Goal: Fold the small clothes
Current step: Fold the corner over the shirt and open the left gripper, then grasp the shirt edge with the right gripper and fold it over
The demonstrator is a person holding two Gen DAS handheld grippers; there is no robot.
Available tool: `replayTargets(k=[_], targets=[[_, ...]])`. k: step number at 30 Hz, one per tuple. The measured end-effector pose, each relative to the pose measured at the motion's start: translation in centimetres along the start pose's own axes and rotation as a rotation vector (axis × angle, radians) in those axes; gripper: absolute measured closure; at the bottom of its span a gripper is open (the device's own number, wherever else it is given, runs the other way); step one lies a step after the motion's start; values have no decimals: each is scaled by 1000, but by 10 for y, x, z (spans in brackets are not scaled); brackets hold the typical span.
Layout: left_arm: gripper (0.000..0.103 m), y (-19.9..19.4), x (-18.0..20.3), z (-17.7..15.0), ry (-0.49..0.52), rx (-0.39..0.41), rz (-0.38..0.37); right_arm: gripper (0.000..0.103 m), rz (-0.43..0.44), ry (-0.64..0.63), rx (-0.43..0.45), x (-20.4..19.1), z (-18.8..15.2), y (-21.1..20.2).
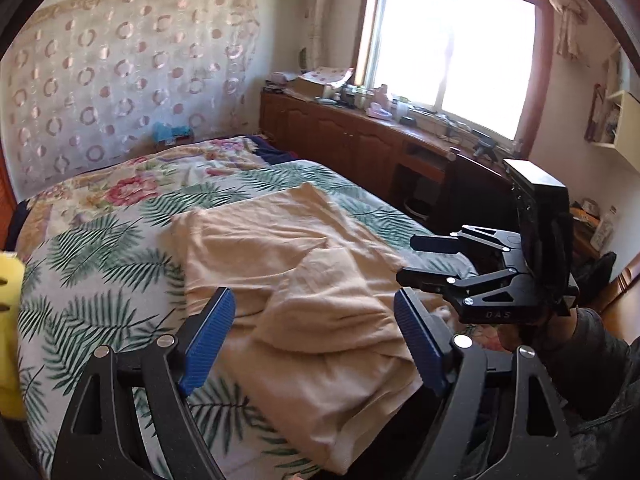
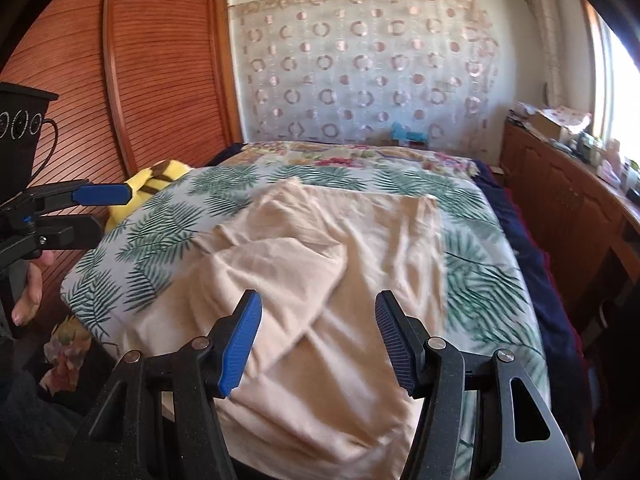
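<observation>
A peach-coloured cloth (image 1: 304, 280) lies spread and rumpled on the leaf-print blanket (image 1: 100, 264) that covers the near part of the bed, with one corner flap folded back over its middle. Its far edge reaches toward the flowered quilt (image 1: 132, 184) beyond the blanket, and its near edge hangs at the foot of the bed.

The left gripper (image 1: 316, 340) hovers over the cloth's near half, jaws wide, blue pads well apart and nothing between them — the cloth lies below, untouched. The right gripper (image 2: 318, 344) hangs over the same cloth from the other side, jaws also apart and empty, though a little narrower. In the left view it shows at the cloth's right edge, held by a hand in a dark sleeve (image 1: 592, 360).

Left of the cloth, at the blanket's edge, sits something yellow with dark stripes (image 2: 156, 184). Right of the bed runs a wooden cabinet (image 1: 352, 136) with clutter on top, under a bright window (image 1: 452, 44). Behind the bed hangs a curtain with ring patterns (image 2: 360, 68), with a wooden slatted door (image 2: 160, 64) to its left.
</observation>
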State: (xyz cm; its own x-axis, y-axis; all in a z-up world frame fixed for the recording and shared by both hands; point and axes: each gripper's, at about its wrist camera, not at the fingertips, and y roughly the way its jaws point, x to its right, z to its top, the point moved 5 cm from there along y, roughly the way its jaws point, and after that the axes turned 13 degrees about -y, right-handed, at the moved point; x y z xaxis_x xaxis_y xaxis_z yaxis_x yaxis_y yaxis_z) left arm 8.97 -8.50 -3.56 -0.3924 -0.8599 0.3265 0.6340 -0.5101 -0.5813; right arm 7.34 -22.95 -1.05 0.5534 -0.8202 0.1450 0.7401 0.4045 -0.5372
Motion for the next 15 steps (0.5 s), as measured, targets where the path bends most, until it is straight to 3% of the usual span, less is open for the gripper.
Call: replayTargets(k=[8,15], targets=[[21,-11,-52,-11,-96,28,114,42,139,-118,-33,-45,32,57],[21,-8,-67,-18,-122,26,138,42,142,-208,-140,-55,33,94]])
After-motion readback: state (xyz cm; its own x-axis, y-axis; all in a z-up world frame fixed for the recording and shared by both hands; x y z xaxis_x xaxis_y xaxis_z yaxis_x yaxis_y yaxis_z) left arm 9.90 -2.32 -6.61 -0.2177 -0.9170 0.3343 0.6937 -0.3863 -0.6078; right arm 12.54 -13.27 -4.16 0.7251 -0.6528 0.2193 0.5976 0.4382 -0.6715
